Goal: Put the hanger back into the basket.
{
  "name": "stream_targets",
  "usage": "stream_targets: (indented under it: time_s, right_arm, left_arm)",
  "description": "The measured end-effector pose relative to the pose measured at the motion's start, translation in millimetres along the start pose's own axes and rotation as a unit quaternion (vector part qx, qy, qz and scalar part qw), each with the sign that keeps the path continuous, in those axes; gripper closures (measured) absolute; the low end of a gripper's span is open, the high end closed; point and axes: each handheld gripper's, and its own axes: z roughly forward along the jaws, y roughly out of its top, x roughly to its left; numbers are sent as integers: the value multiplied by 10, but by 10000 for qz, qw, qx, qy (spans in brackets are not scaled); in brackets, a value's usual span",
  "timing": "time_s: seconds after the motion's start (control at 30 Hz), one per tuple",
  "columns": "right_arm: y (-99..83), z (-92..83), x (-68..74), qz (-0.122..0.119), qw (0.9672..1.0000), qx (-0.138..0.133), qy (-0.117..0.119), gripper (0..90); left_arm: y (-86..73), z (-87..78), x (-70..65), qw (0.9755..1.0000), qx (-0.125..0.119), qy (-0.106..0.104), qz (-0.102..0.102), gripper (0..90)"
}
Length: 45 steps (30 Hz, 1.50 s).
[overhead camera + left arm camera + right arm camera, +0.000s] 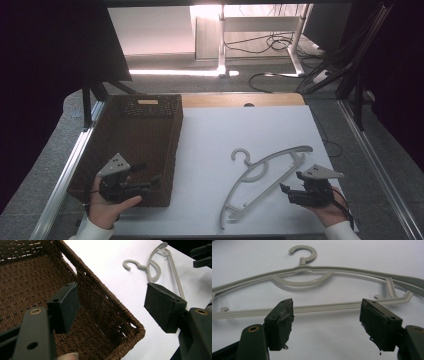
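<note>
Lying flat on the white tabletop (pixel 240 135), toward its near right corner: a grey plastic hanger (pixel 265 177), hook pointing to the far edge. Sitting along the left edge: a dark brown wicker basket (pixel 135 145), nothing visible inside it. Hovering over the basket's near right corner: the left gripper (pixel 147 177), jaws spread wide, straddling the woven wall in the left gripper view without touching it. Resting low just beside the hanger's lower bar, near the right edge: the right gripper (pixel 286 192), jaws gaping apart, clamping nothing, worn pads (pixel 284 315) framing the bar
</note>
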Motion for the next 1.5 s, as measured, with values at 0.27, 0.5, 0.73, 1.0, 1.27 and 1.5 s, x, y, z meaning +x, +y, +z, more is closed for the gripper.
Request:
stream_targets:
  time_s: [0.27,0.5,0.73,1.0,1.27,1.5]
  right_arm:
    - [11,4,22,-19,9999,-84,89,277]
    - [20,13,28,3,9999,-99,85,277]
    - [31,9,42,1,9999,-101,110,278]
    - [74,-14,53,8,9998,-187,1,268]
    - [131,-17,84,-3,9997,-213,120,273]
    - [205,-15,90,109,9995,-251,127,277]
  left_arm:
    - [-9,-18,-4,10000,-7,18,-11,280]
    - [-15,-21,5,10000,-4,33,-24,280]
    - [-13,-28,6,10000,-10,45,-28,280]
    - [-19,-31,21,10000,-13,65,-47,280]
    - [-21,-29,17,10000,-5,65,-41,280]
    - [-23,-34,19,9999,-10,87,-55,280]
